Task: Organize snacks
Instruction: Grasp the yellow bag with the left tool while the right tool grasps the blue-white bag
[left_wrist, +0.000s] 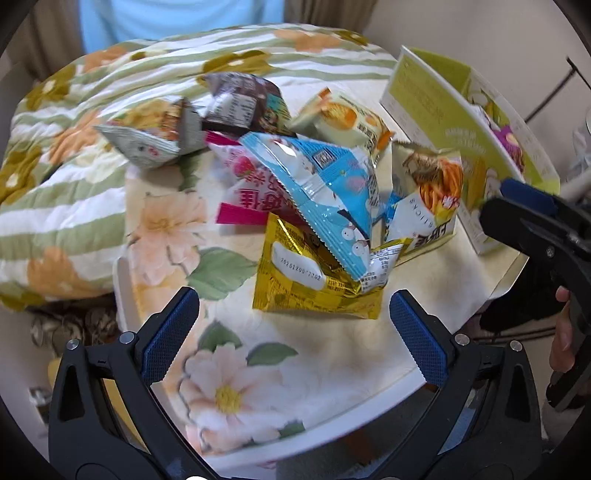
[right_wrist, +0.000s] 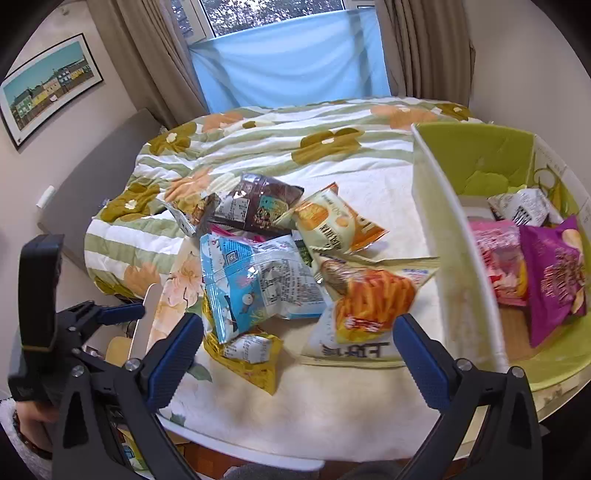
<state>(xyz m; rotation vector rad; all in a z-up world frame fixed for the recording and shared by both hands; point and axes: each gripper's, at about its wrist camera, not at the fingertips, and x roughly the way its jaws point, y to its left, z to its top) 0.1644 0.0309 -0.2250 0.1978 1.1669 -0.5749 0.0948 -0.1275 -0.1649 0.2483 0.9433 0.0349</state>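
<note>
Right now both claws are spread wide and hold nothing. The left gripper (left_wrist: 293, 332) hovers just short of the gold packet (left_wrist: 314, 273), which lies at the near edge of the snack pile on the floral-clothed table (left_wrist: 332, 369). Overlapping the gold packet from behind is the blue packet (left_wrist: 317, 184), with a pink packet (left_wrist: 247, 184) tucked under the blue one's left side. The right gripper (right_wrist: 297, 354) hangs above the table's near part, in front of the same pile — the orange sticks bag (right_wrist: 365, 306) sits to the right of the blue packet, a cream chip bag (right_wrist: 336, 225) and a brown packet (right_wrist: 258, 206) behind it. The green box (right_wrist: 436, 221) stands right of the pile, touching the sticks bag; inside it lie a purple bag (right_wrist: 554, 277), a pink bag (right_wrist: 498, 258) and a white packet (right_wrist: 524, 206).
</note>
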